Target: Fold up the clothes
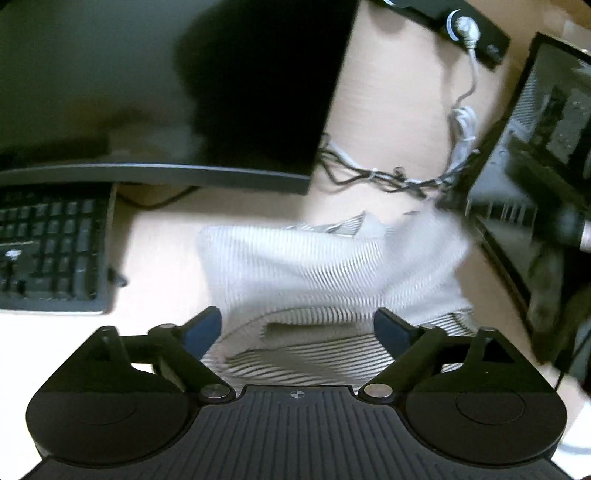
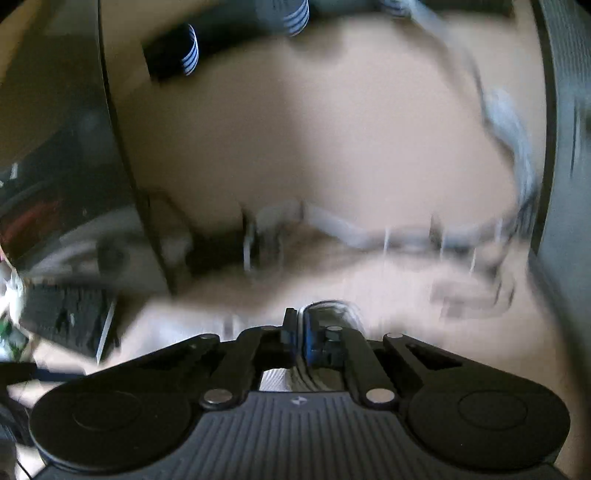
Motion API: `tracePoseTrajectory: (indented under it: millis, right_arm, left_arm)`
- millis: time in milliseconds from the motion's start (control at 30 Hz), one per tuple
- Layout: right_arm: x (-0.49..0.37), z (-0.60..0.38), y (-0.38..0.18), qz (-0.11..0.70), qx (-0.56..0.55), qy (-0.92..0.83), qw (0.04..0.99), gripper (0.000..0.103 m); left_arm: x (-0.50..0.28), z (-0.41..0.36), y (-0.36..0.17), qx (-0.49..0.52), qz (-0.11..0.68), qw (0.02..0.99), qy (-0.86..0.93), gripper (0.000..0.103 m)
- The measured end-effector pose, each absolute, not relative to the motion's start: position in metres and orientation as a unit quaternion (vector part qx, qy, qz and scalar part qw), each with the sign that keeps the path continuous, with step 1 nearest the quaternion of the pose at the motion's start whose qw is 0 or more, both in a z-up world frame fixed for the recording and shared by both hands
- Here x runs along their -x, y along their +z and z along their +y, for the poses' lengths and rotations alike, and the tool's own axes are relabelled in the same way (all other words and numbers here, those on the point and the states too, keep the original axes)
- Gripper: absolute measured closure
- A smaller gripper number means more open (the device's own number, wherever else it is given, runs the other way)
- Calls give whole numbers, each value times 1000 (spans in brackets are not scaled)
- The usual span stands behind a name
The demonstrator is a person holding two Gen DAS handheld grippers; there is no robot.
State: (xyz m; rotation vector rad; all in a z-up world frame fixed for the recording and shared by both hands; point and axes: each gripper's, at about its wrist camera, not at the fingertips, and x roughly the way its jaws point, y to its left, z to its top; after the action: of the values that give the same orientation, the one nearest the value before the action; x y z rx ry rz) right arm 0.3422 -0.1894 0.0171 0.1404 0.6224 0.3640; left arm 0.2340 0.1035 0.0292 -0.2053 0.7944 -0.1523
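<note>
A white garment with thin grey stripes [image 1: 332, 269] lies bunched on the light wooden desk [image 1: 159, 251], partly lifted at its right side. My left gripper [image 1: 297, 326] is open and empty, its blue-padded fingers spread just above the near part of the garment. My right gripper [image 2: 301, 332] is shut on a fold of the striped garment [image 2: 275, 380], which shows between the fingers and below them. The right wrist view is blurred by motion.
A black keyboard [image 1: 51, 251] lies at the left. A dark monitor [image 1: 166, 92] stands behind the garment and a second monitor [image 1: 535, 147] at the right. Tangled cables [image 1: 388, 177] and a black bar [image 1: 461, 26] lie at the back of the desk.
</note>
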Motion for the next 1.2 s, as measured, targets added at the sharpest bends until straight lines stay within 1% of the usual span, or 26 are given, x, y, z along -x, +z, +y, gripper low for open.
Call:
tracePoseTrajectory:
  millis: [100,167,300,367,400,433,567,667,700,733,767,800,867,900,933,1033,1067,1133,1200]
  right_arm:
    - [-346,-203,46,277,-63,163,945,99]
    - [-345,-212,39,293,-65,153,942,99]
    - [-340,-221,-13,366,-57,115,922,99]
    - [-337,-226,-34,389,-47,93,915,99]
    - [-336,-228,-42,394,-38,82,915,97]
    - [-334,-230,-50,398,-28,72,914,88]
    - [-327,-231,-24,357,-13,66,932,84]
    - [-324,-225,-1,323,-25,94,941,81]
    - [-323,-222,2,316,-33,106,942,79]
    - [-325,-217,1,319,-42,118,939,73]
    - [-326,-212,0,323,-51,130,936,70]
    - [-329,-207,-9,339,-54,133,930,65]
    - [-335,-200,-33,382,-53,129,914,65]
    - [-337,-201,-47,399,-52,120,908,65]
    - [-335,-202,-49,385,-48,124,913,65]
    - [-342,-200,-29,388,-41,126,912,64]
    - [-347,-200,-18,375,-44,136,916,64]
    - [-363,-195,-2,358,-41,145,922,65]
    - [-389,-186,3,358,-55,160,918,65]
  left_arm:
    - [-235,104,20,94,391,912,-83,8]
    - [-238,102,12,87,399,909,-81,8]
    - [-241,108,-10,71,440,893,-57,8]
    - [-239,113,-10,69,447,890,-53,8]
    - [-238,116,-5,73,441,892,-59,8]
    - [-237,118,1,78,435,895,-64,8]
    - [-242,113,28,92,391,910,-106,7]
    - [-256,99,30,92,383,911,-124,5]
    - [-260,95,24,91,390,908,-125,5]
    - [-265,92,16,89,401,903,-123,5]
    - [-269,90,8,88,412,899,-121,5]
    - [-272,88,0,87,422,895,-117,5]
    - [-272,88,-11,81,426,894,-116,3]
    - [-272,87,-14,78,424,894,-120,0]
    - [-271,86,-15,75,423,895,-124,0]
    - [-274,86,-16,82,422,895,-122,0]
    - [-276,87,-16,89,422,895,-119,0]
    - [-278,90,-13,109,423,892,-114,0]
    - [-279,94,-10,134,424,889,-110,0]
